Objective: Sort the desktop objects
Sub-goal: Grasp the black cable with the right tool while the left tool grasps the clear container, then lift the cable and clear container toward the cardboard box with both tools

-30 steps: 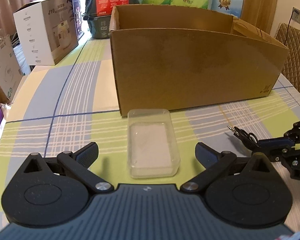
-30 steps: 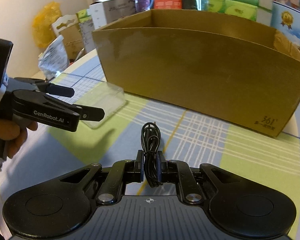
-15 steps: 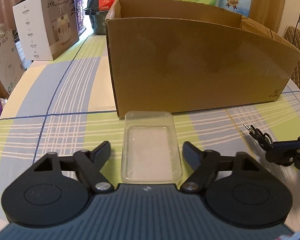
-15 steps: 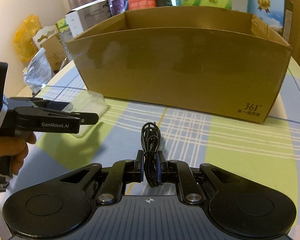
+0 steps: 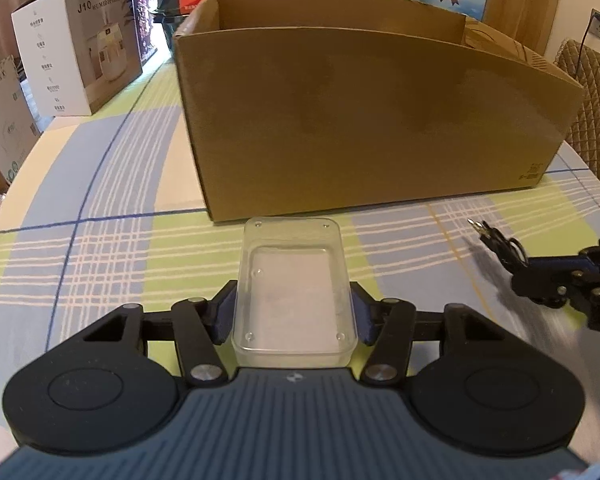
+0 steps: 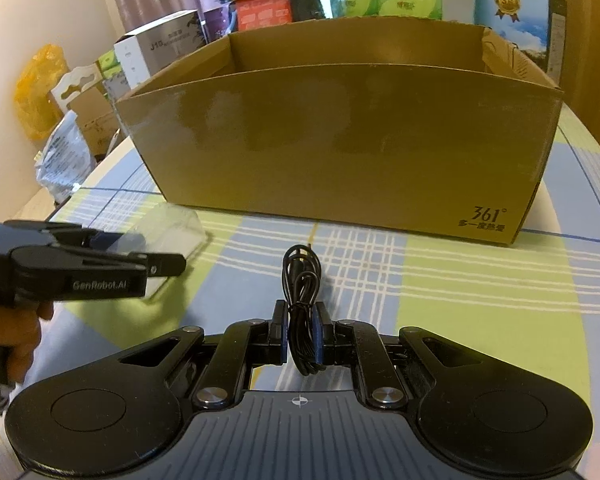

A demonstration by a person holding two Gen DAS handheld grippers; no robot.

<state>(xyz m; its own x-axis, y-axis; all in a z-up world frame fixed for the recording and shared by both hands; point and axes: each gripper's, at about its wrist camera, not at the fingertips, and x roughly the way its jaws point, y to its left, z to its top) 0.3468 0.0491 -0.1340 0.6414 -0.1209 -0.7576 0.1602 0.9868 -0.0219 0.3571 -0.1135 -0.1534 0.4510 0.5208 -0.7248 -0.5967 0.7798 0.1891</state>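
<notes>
A plaid cloth of green, blue and cream squares covers the surface (image 5: pixel 112 240), with stacked packages along the back edge. At ten o'clock in the left wrist view stands one white carton (image 5: pixel 76 48) printed "J10". One open brown cardboard box (image 5: pixel 364 120) fills the middle; in the right wrist view its lower right corner reads "361°" above small characters too fine to read.

At six o'clock in the left wrist view, the left tool (image 5: pixel 294 316) is clamped on one clear plastic container (image 5: pixel 294 292), a pad pressed to each long side. The right wrist view shows that tool at nine o'clock, marked "GenRobot.AI", with a hand (image 6: pixel 18 344) on its grip.

At three o'clock in the left wrist view, the right tool (image 5: pixel 518 276) pinches one coiled black cable (image 5: pixel 500 244). Its own camera shows the pads squeezed on the bundle's middle, the plug end pointing at the box.
</notes>
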